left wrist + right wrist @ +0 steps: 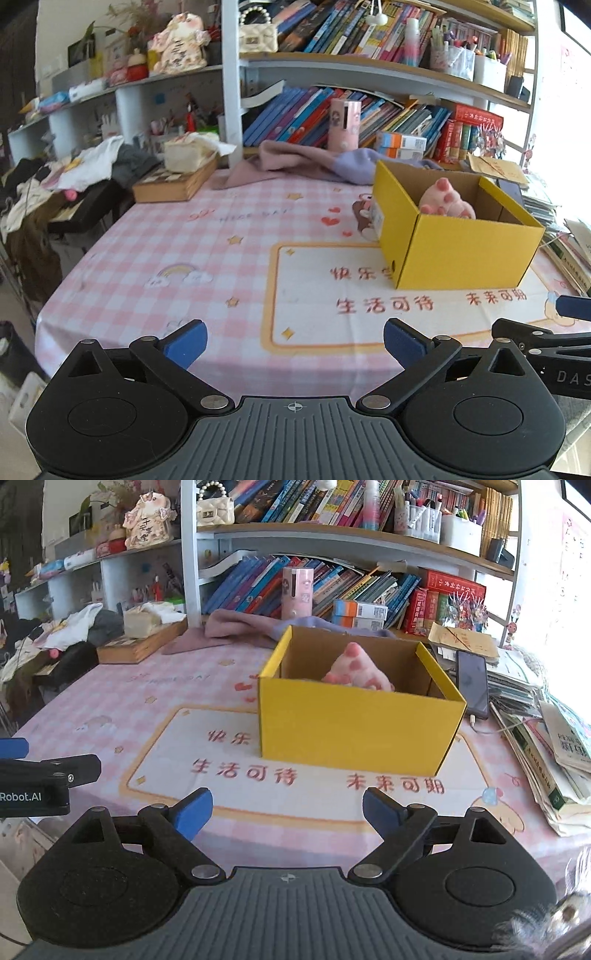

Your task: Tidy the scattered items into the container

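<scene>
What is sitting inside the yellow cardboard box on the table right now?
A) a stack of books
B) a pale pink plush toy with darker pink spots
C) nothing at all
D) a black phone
B: both wrist views show a pale pink plush toy with darker pink spots poking up above the rim of the yellow box; the black phone lies on the table outside the box, to its right.

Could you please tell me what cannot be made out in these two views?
- Pink plush toy: lower part hidden by the yellow box wall in both views.
- Brown item behind the box: mostly hidden in the left wrist view, unseen in the right.
- Phone screen: dark, unreadable.
</scene>
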`<action>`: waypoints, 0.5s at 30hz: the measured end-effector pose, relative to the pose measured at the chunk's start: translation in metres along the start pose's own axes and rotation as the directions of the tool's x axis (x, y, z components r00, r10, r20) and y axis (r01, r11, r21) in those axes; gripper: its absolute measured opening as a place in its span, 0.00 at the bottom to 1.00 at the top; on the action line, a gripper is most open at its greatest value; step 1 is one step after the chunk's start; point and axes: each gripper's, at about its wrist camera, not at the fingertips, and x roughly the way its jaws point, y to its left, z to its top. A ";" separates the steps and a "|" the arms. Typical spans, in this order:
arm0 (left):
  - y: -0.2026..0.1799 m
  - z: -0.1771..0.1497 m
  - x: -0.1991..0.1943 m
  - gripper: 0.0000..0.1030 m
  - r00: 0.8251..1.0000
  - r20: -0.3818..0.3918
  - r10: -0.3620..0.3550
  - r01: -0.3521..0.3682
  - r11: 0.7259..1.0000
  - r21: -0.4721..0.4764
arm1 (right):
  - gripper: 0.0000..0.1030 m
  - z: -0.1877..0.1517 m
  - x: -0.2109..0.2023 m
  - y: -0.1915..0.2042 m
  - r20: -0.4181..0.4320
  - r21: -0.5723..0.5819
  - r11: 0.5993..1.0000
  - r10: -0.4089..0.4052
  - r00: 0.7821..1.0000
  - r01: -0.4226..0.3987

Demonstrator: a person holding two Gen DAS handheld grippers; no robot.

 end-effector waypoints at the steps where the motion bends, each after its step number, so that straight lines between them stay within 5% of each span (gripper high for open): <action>1: 0.003 -0.003 -0.002 1.00 1.000 -0.004 0.002 -0.002 1.000 0.000 | 0.90 -0.003 -0.002 0.003 -0.004 0.005 1.000 -0.006 1.000 0.006; 15: 0.015 -0.015 -0.013 1.00 1.000 -0.019 -0.012 0.013 1.000 0.019 | 0.98 -0.015 -0.010 0.021 -0.032 0.008 0.995 -0.101 0.994 0.102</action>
